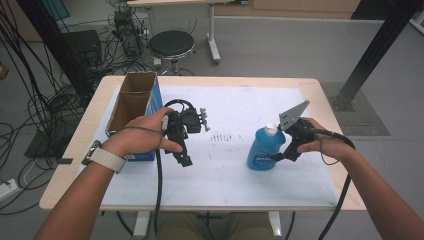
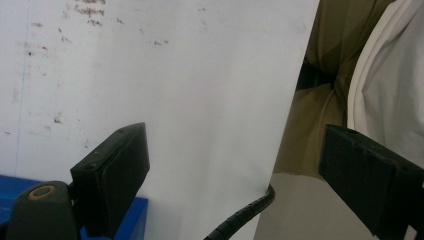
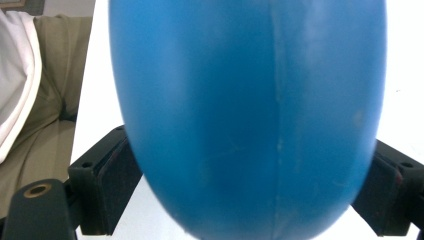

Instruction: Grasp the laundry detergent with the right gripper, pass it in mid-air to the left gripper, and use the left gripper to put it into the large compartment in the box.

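The step in hand was the grasp: the right gripper (image 1: 278, 156) had its fingers (image 3: 107, 192) set either side of the blue bottle (image 1: 262, 148), seemingly touching, standing at four o'clock on the surface (image 1: 235, 105). Next came a firm squeeze, then lifting. The left gripper (image 1: 184, 159) hovered at nine o'clock, wide open, empty, beside the cardboard box (image 1: 131, 102).

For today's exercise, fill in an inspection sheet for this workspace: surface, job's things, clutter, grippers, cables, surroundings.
Surface: pale wooden table under a white paper sheet, faintly marked.
Job's things: blue plastic bottle with white cap, upright.
Clutter: open blue cardboard box at the left.
Grippers: right gripper, jaws either side of the bottle, touching it; left gripper, open, nothing between its jaws.
Cables: one black cable trailing from each gripper; a tangle on the floor at the left.
Surroundings: round black stool, black post, grey floor.
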